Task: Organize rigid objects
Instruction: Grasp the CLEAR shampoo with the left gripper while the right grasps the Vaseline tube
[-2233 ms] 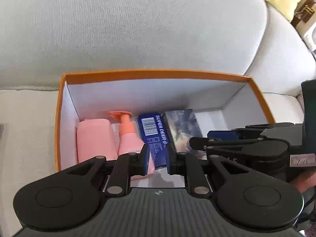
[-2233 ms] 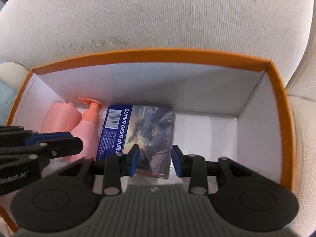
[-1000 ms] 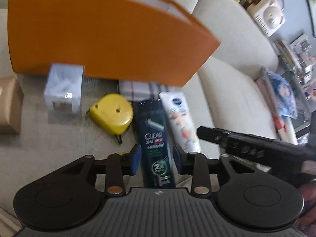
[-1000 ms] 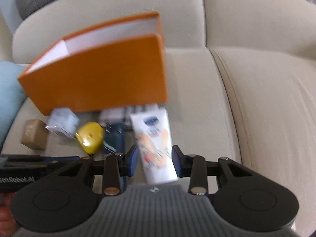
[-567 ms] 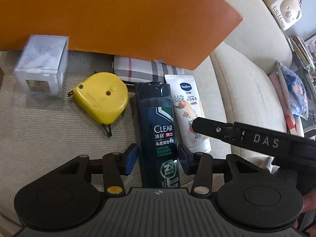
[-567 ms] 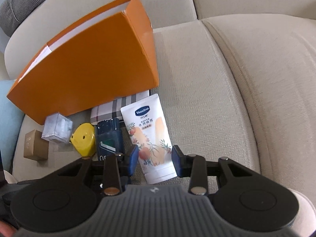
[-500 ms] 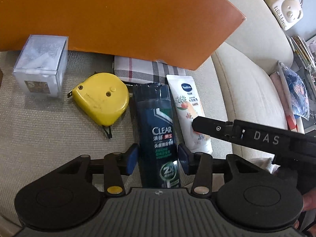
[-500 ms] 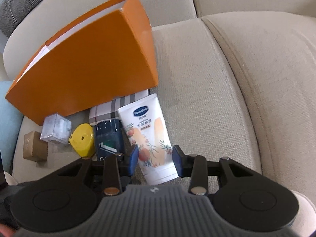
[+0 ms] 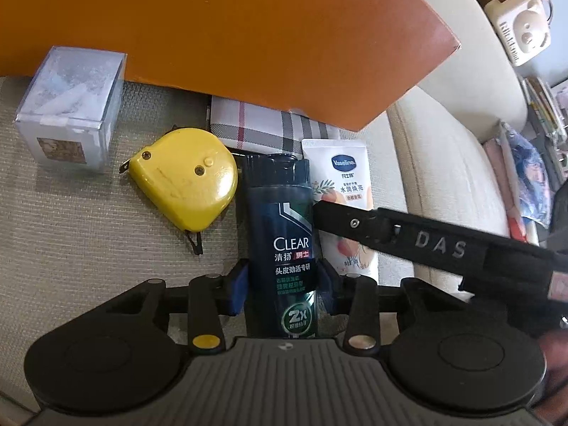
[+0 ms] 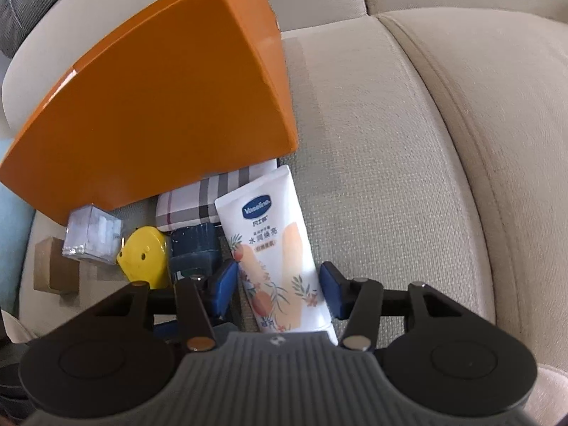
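A dark CLEAR shampoo bottle (image 9: 280,213) lies on the sofa seat in front of the orange box (image 9: 248,35). My left gripper (image 9: 284,284) has both blue pads against the bottle's sides, and its jaws are closing. A white Vaseline tube (image 10: 269,234) lies just right of the bottle (image 10: 193,241). My right gripper (image 10: 278,284) straddles the tube's lower half. Its jaws are opening, with a gap at each pad. One of its fingers (image 9: 355,222) crosses over the tube (image 9: 340,177) in the left wrist view.
A yellow tape measure (image 9: 184,188) and a clear plastic cube (image 9: 71,106) lie left of the bottle. A plaid item (image 9: 262,127) sticks out from under the box (image 10: 159,106). A brown carton (image 10: 53,266) sits far left. A bare sofa cushion (image 10: 390,177) extends right.
Both grippers left the inside of the box and came down onto the items in front of it. The left pads drew in against the bottle. The right jaws widened around the tube.
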Action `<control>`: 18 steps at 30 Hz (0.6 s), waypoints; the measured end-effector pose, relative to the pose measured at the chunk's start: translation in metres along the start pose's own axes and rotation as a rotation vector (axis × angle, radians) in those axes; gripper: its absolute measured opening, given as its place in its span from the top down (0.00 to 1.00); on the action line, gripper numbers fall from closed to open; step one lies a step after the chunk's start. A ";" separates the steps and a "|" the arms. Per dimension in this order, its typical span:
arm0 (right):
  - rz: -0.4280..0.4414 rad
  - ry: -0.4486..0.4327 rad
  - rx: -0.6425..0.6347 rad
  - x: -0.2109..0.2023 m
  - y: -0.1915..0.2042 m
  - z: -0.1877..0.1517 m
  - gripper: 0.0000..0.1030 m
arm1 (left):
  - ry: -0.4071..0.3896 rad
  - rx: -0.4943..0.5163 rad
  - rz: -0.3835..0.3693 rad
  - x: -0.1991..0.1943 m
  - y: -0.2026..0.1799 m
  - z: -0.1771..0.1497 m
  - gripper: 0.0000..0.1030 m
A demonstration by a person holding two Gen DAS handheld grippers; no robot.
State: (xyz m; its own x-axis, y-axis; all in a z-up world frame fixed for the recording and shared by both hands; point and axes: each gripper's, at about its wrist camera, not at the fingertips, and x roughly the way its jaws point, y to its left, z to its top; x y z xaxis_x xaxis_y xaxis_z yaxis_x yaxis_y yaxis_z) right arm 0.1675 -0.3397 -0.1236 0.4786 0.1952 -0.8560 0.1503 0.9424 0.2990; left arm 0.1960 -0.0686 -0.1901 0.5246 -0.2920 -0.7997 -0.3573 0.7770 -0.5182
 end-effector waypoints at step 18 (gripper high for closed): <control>-0.064 -0.140 -0.076 -0.032 0.013 -0.013 0.58 | -0.130 0.133 -0.005 -0.054 -0.013 -0.029 0.58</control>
State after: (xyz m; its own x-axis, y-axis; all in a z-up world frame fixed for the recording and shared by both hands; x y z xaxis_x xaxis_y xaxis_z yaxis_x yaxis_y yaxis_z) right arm 0.1426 -0.3305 -0.0976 0.5871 0.0997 -0.8033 0.1205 0.9706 0.2085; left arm 0.1499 -0.0793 -0.1492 0.6243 -0.2283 -0.7470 -0.2535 0.8454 -0.4702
